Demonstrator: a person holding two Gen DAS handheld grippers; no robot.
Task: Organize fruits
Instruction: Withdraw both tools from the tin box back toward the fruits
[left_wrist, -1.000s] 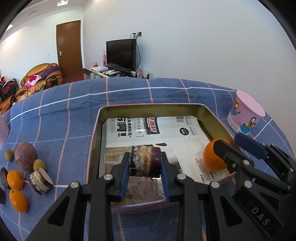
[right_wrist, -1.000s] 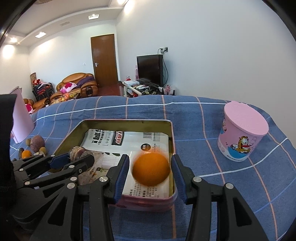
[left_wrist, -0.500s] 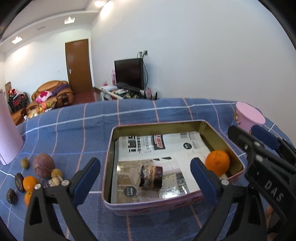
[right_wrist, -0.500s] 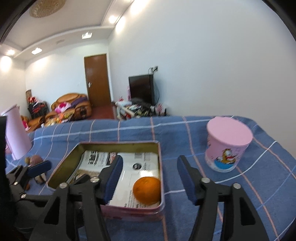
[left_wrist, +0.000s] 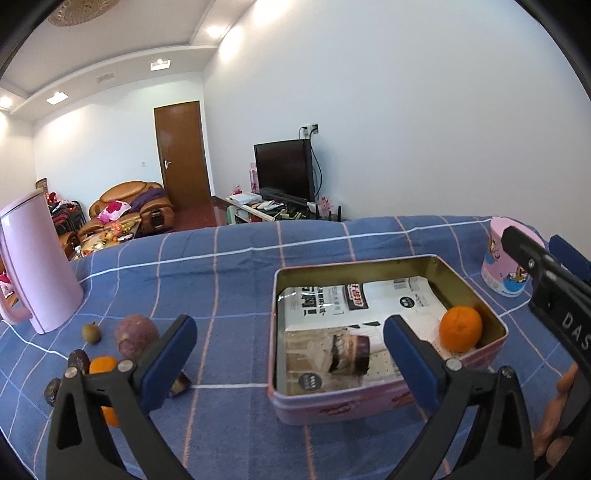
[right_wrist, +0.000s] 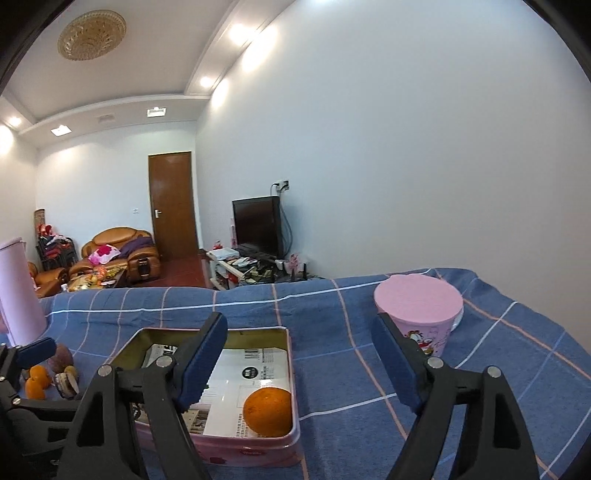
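With both the left gripper (left_wrist: 290, 341) and right gripper (right_wrist: 299, 356) spread wide and empty above the pink tin (left_wrist: 369, 404), risked nudging the orange (left_wrist: 460, 328) or cut purple fruit (left_wrist: 349, 355) inside it; likewise scattering loose fruits (left_wrist: 127, 335) left of the tin.

A blue checked cloth (left_wrist: 221, 266) is covering the bench, with a tall pink pitcher (left_wrist: 35, 262) standing at its left end and a pink cartoon-printed cup (right_wrist: 419, 314) sitting at its right. Beyond the bench, a black television (left_wrist: 284, 171) is resting on a low stand beside a closed brown door (left_wrist: 183, 155), while a tan leather sofa (left_wrist: 127, 201) is holding cushions and clothing.
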